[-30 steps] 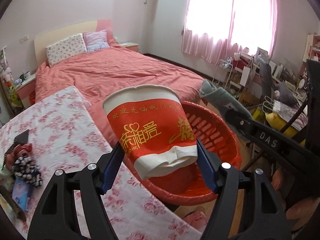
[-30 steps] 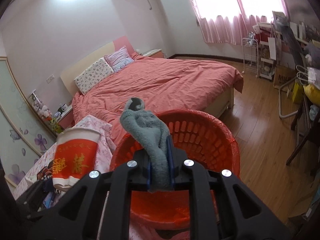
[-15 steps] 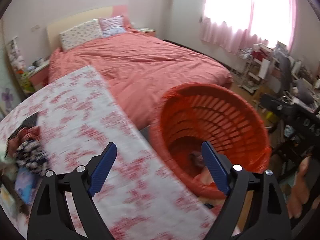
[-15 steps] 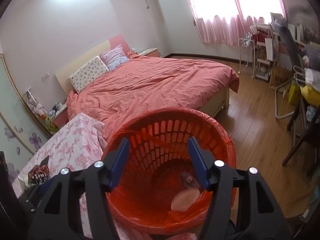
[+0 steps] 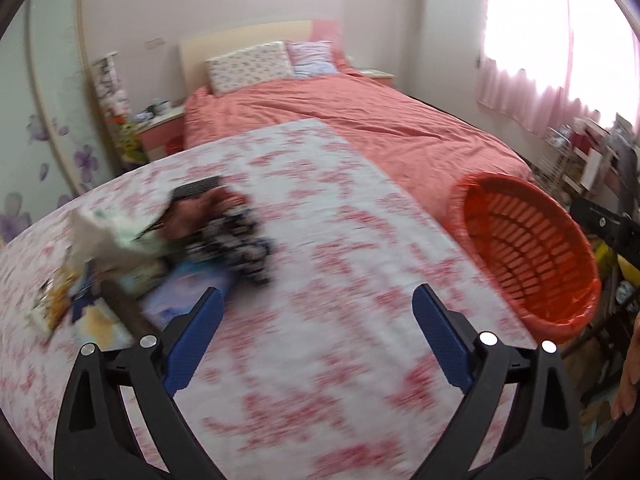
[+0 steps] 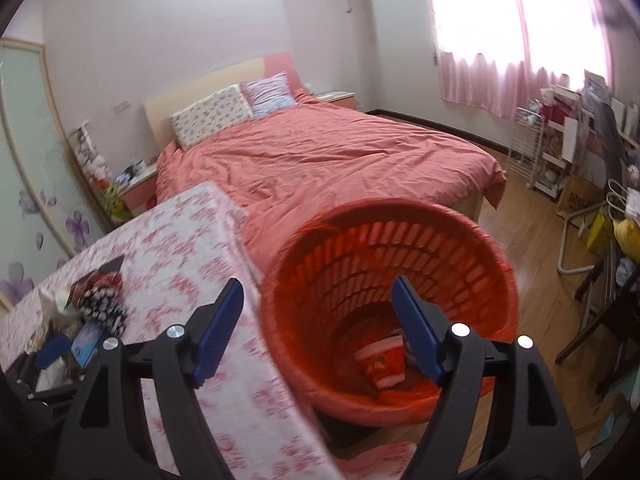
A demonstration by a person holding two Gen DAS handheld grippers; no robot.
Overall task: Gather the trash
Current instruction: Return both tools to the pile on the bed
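A red plastic basket [image 6: 472, 248] stands on the floor beside the table; the red paper cup [image 6: 382, 364] lies at its bottom. The basket also shows in the left wrist view [image 5: 560, 248] at the right. My right gripper [image 6: 320, 332] is open and empty above the basket's near rim. My left gripper [image 5: 318, 336] is open and empty above the flowered tablecloth [image 5: 320, 240]. A blurred pile of trash [image 5: 208, 224] lies left of it: wrappers, a dark patterned cloth, white tissue. The pile also shows in the right wrist view [image 6: 92, 304].
A bed with a coral cover [image 6: 320, 160] lies behind the table and basket. A cluttered desk, chair and rack [image 6: 580, 152] line the right wall under the pink curtains. Wooden floor [image 6: 532, 240] lies right of the basket.
The left gripper let go of the red cup and the right let go of the grey cloth into the basket. Both opened. The left gripper swung left over the table toward the pile.
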